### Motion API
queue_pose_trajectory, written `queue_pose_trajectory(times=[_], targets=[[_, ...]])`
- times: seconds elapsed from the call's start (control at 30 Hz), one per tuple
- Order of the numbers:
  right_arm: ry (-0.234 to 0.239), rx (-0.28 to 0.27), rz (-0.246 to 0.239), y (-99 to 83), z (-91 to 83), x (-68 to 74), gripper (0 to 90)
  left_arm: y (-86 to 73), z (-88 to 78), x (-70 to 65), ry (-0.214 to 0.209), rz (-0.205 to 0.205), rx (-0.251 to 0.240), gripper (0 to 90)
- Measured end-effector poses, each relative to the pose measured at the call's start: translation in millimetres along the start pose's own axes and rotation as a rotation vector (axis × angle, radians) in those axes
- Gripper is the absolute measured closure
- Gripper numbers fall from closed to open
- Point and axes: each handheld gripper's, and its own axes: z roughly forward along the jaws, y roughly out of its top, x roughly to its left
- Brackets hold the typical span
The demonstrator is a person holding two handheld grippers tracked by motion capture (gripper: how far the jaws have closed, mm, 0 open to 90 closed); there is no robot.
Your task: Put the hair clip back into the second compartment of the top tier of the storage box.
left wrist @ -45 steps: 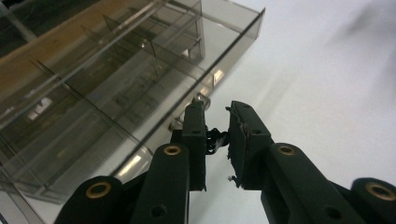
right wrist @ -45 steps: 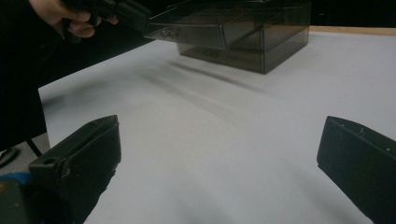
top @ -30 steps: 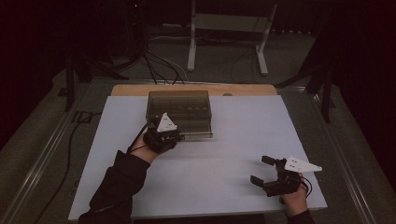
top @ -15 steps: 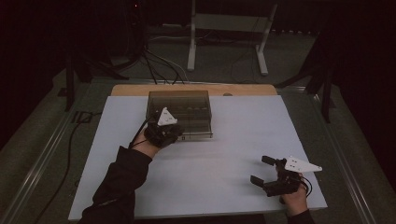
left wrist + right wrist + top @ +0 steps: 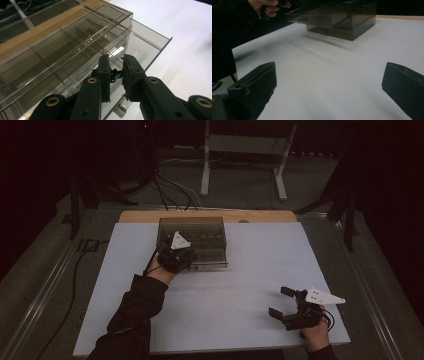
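Your left hand-held gripper (image 5: 115,75), jaws narrowed on a small dark object, hangs over the open upper drawer (image 5: 140,47) of the smoked acrylic drawer box (image 5: 192,240) at the tabletop's (image 5: 250,270) far side, probably for release next; right hand-held gripper (image 5: 284,304) rests wide, empty.

The room is kept dark. A white table top (image 5: 240,285) is seen on a wooden board (image 5: 205,215). Black cables (image 5: 165,187) and a white metal stand (image 5: 243,157) are seen on the grey floor (image 5: 235,190) behind.
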Motion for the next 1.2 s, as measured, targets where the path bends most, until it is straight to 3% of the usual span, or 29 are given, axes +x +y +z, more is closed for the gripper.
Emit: queue_pose_trajectory(times=[0.43,0.9,1.0,1.03,1.2], targets=[[0.003,0.005,0.007,-0.1,0.8,-0.2,0.0,-2.3,12.7,1.3,0.017,-0.065,0.0,78.1],[0.001,0.007,0.006,-0.1,0.5,-0.3,0.0,-1.2,15.2,2.1,0.045,-0.123,-0.01,77.4],[0.001,0.009,0.006,-0.2,0.5,-0.2,0.0,0.4,14.7,1.2,0.04,-0.132,-0.013,70.7],[0.001,0.007,0.006,0.0,0.3,-0.1,0.0,1.0,13.9,1.0,0.046,-0.129,-0.015,63.8],[0.001,0.009,0.007,-0.1,0.3,-0.4,0.0,3.6,9.9,-2.5,0.055,-0.119,-0.026,48.0]])
